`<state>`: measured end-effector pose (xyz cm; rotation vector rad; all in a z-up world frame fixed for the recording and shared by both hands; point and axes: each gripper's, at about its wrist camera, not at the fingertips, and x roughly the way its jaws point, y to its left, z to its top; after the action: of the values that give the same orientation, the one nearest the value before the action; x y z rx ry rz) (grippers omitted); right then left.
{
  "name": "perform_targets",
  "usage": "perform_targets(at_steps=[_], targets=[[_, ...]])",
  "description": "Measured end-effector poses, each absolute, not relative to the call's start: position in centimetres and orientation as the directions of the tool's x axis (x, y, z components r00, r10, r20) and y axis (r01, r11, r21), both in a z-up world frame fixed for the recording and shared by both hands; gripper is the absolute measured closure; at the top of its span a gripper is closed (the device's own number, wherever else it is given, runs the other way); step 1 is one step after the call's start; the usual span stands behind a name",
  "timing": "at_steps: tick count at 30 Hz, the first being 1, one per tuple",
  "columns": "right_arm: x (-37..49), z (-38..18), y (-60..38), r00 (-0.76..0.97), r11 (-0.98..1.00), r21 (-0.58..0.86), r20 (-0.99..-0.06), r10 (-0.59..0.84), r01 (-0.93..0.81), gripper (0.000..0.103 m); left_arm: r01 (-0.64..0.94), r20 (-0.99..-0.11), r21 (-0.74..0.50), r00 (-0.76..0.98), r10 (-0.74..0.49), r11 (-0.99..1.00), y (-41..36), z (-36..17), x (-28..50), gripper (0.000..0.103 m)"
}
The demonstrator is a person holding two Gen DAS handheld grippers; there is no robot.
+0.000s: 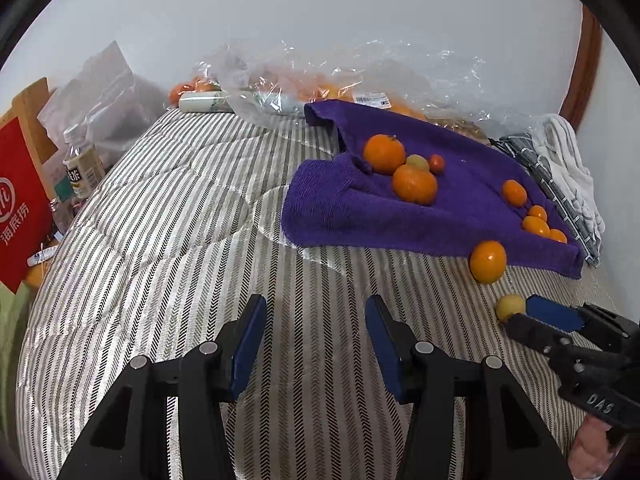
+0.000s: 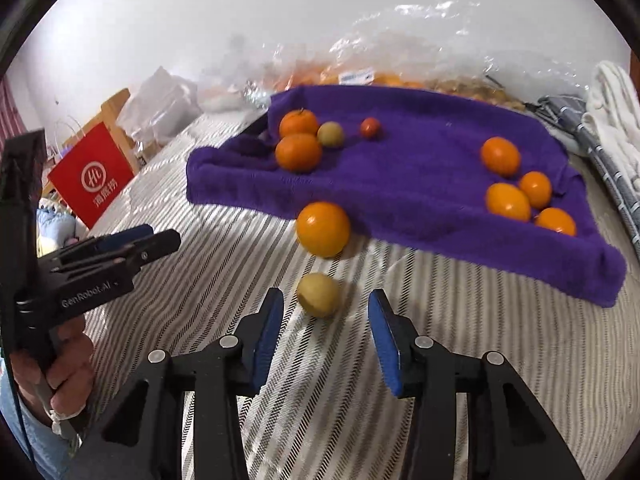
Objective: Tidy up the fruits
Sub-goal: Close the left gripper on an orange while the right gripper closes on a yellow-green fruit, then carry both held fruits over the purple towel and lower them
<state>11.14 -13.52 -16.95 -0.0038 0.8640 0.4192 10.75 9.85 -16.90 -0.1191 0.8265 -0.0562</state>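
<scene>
A purple towel (image 2: pixel 420 168) (image 1: pixel 472 200) lies on the striped bed cover. On its left part sit two oranges (image 2: pixel 298 152), a yellow-green fruit (image 2: pixel 331 134) and a small red tomato (image 2: pixel 370 127). On its right part sit several small orange fruits (image 2: pixel 508 200). An orange (image 2: pixel 323 229) (image 1: pixel 488 261) and a small yellow fruit (image 2: pixel 318 294) (image 1: pixel 510 307) lie on the cover in front of the towel. My right gripper (image 2: pixel 326 304) (image 1: pixel 520 314) is open, its jaws either side of the yellow fruit, just short of it. My left gripper (image 1: pixel 316 312) (image 2: pixel 160 236) is open and empty over bare cover.
Clear plastic bags of fruit (image 1: pixel 320 80) lie along the wall behind the towel. A red paper bag (image 1: pixel 20 200) (image 2: pixel 92 176) and a bottle (image 1: pixel 82 164) stand at the left. Folded white and grey cloths (image 1: pixel 568 168) lie at the right.
</scene>
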Motion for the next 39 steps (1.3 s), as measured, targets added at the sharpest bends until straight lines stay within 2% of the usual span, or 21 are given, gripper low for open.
perform_targets(at_steps=[3, 6, 13, 17, 22, 29, 33, 39], targets=[[11.4, -17.5, -13.2, 0.568, 0.919, 0.168, -0.741, 0.357, -0.358, 0.064, 0.003, -0.743, -0.118, 0.663, -0.090, 0.993, 9.7, -17.1, 10.9, 0.054], [11.6, -17.5, -13.1, 0.574, 0.918, 0.171, -0.735, 0.361, -0.359, 0.079, 0.001, -0.745, -0.121, 0.661, -0.092, 0.993, 9.7, -17.2, 11.0, 0.054], [10.8, -16.5, -14.7, 0.631, 0.934, 0.143, -0.704, 0.328, -0.327, 0.078, 0.009, -0.742, -0.143, 0.661, -0.113, 0.990, 9.9, -17.2, 11.0, 0.054], [10.4, -15.1, -17.8, 0.670, 0.952, 0.131, -0.684, 0.289, -0.276, 0.078, 0.067, -0.734, -0.170, 0.657, -0.172, 0.983, 8.7, -16.9, 10.9, 0.055], [10.3, -13.9, -21.5, 0.692, 0.962, 0.144, -0.670, 0.267, -0.232, 0.078, 0.196, -0.732, -0.203, 0.621, -0.282, 0.959, 3.6, -15.7, 11.4, 0.055], [9.5, -14.1, -24.5, 0.716, 0.983, 0.063, -0.678, 0.169, -0.173, 0.078, 0.207, -0.765, -0.164, 0.591, -0.257, 0.965, -1.9, -16.2, 14.5, 0.055], [9.2, -14.1, -25.8, 0.714, 0.984, 0.058, -0.682, 0.160, -0.165, 0.078, 0.184, -0.767, -0.173, 0.591, -0.249, 0.968, -2.4, -16.8, 15.5, 0.071], [10.6, -13.0, -26.6, 0.726, 0.983, 0.077, -0.665, 0.174, -0.165, 0.078, 0.173, -0.735, -0.227, 0.615, -0.285, 0.958, -0.3, -15.5, 15.0, 0.072]])
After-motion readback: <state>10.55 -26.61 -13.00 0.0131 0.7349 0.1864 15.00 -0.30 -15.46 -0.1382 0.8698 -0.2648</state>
